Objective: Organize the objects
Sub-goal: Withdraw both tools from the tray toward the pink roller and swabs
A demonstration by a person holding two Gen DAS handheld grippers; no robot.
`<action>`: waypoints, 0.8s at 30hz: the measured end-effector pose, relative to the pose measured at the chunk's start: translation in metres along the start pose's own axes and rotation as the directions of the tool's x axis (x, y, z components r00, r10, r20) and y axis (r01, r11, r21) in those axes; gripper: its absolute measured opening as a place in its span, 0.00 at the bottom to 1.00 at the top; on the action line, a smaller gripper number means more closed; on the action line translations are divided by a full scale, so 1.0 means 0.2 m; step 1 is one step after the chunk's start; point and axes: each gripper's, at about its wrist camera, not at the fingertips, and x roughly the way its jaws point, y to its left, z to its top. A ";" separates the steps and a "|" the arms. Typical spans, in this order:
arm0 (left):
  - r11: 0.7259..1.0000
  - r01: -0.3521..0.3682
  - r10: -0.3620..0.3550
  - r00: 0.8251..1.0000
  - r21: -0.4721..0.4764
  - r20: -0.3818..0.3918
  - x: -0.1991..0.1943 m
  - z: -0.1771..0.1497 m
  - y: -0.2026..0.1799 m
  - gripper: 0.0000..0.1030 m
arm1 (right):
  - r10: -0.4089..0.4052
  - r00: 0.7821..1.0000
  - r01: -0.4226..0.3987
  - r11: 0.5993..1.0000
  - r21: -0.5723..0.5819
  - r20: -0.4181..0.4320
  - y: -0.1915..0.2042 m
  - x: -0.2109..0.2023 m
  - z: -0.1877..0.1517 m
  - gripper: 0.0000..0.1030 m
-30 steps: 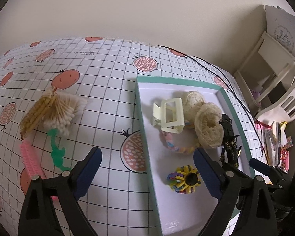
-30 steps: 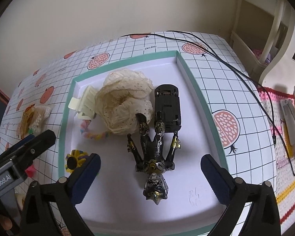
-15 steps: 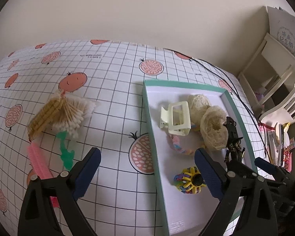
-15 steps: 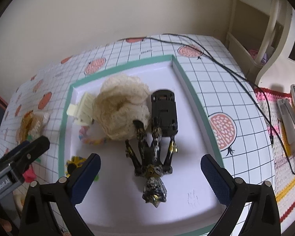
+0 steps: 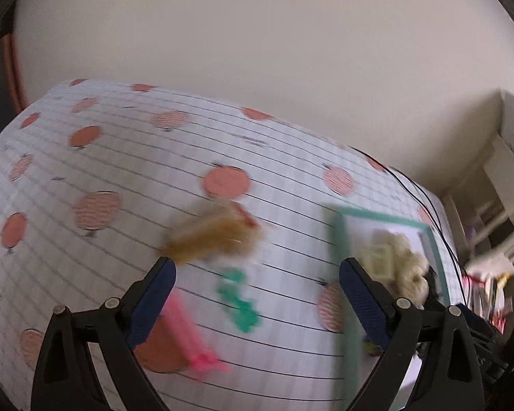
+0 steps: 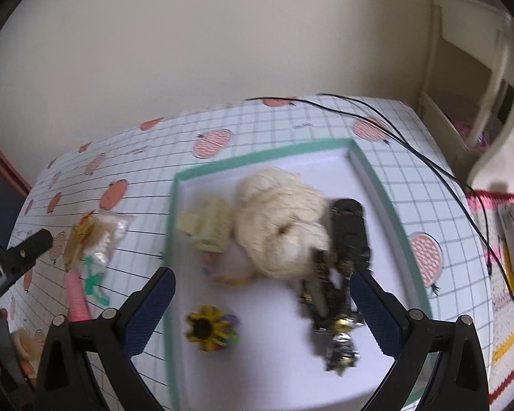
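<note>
A white tray with a teal rim (image 6: 377, 178) holds a cream hair claw (image 6: 209, 226), a cream lace scrunchie (image 6: 277, 215), a black toy car (image 6: 347, 226), a black-and-gold figure (image 6: 335, 311), a pastel bracelet (image 6: 222, 275) and a yellow multicolour hair tie (image 6: 210, 328). My right gripper (image 6: 262, 301) hangs open above the tray. Left of the tray on the cloth lie a cotton swab packet (image 5: 216, 236), a green clip (image 5: 240, 301) and a pink comb (image 5: 185, 332). My left gripper (image 5: 255, 294) is open above these, empty; its view is motion-blurred.
The table has a grid cloth with pomegranate prints (image 5: 102, 178). A black cable (image 6: 411, 144) runs along the table's right side. A white chair and shelf (image 6: 476, 78) stand to the right, with a striped mat and clutter (image 6: 507, 246) on the floor. A beige wall is behind.
My left gripper has swung left, away from the tray, over the swab packet, green clip and pink comb. My right gripper has pulled back a little; tray contents are unmoved.
</note>
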 end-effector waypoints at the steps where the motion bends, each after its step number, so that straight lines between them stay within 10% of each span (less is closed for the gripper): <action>1: 1.000 -0.012 0.012 1.000 -0.020 0.007 -0.02 0.01 0.05 0.94 | 0.004 1.000 -0.003 1.000 -0.010 0.005 0.03 0.00 0.00 1.00; 24: 0.989 -0.076 0.049 0.979 -0.130 -0.200 0.11 -0.02 0.45 0.94 | 0.160 0.986 -0.168 0.953 -0.252 -0.050 0.74 0.17 -0.11 0.96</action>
